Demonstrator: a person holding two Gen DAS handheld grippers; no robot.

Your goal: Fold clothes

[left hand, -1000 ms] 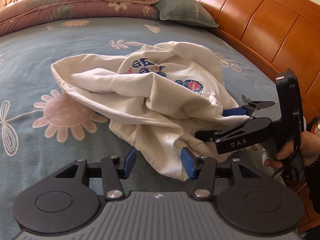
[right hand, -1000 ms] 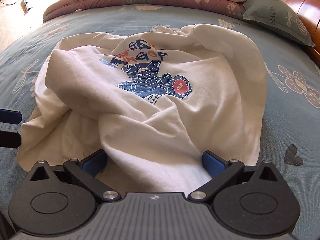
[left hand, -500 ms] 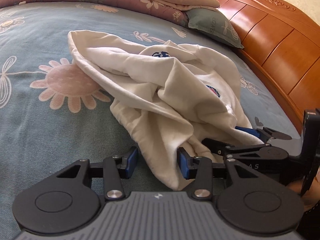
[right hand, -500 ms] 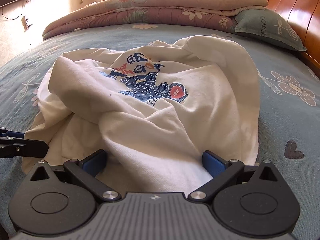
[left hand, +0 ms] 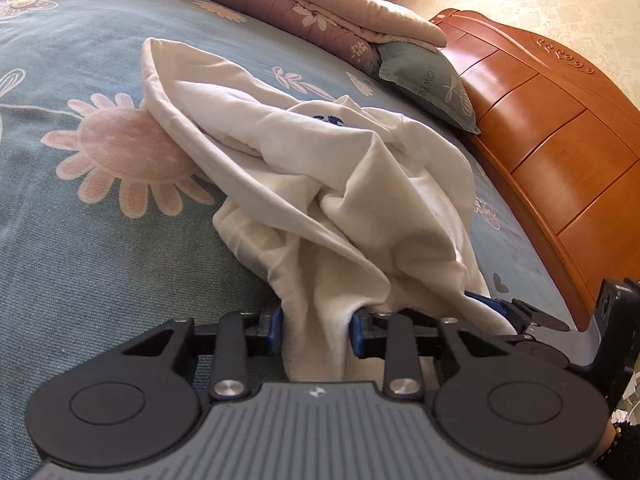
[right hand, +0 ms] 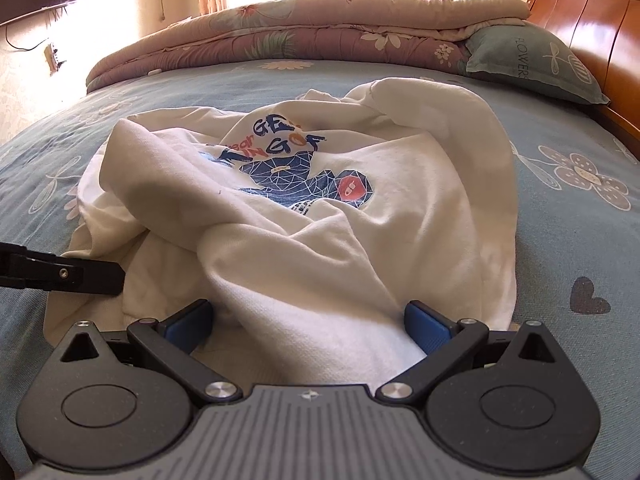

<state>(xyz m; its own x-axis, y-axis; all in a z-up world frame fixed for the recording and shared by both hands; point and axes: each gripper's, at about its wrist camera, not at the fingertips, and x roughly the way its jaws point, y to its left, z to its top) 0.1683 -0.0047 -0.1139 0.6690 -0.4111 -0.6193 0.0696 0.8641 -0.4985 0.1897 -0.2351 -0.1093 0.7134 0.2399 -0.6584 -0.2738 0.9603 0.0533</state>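
A crumpled white sweatshirt (left hand: 360, 184) with a blue print (right hand: 296, 176) lies on the blue flowered bed sheet (left hand: 80, 260). My left gripper (left hand: 315, 330) is at its near edge. Its jaws are closing, and a bunched fold of the hem fills the gap and touches both blue pads. My right gripper (right hand: 308, 322) stands wide open over another part of the near edge, with a thick fold of cloth lying between its fingers. In each wrist view the other gripper shows at the side: the right gripper (left hand: 516, 316) and the left gripper (right hand: 80, 276), close together.
A folded pink quilt (right hand: 320, 28) and a grey-green pillow (right hand: 532, 64) lie at the far end of the bed. An orange wooden headboard (left hand: 560, 140) runs along the right side. A person's hand holds the right gripper at the lower right edge of the left wrist view.
My left gripper has sunk toward the bed and rolled, and its jaws have narrowed onto the hem fold. The right gripper has tilted up a little, jaws as wide as before.
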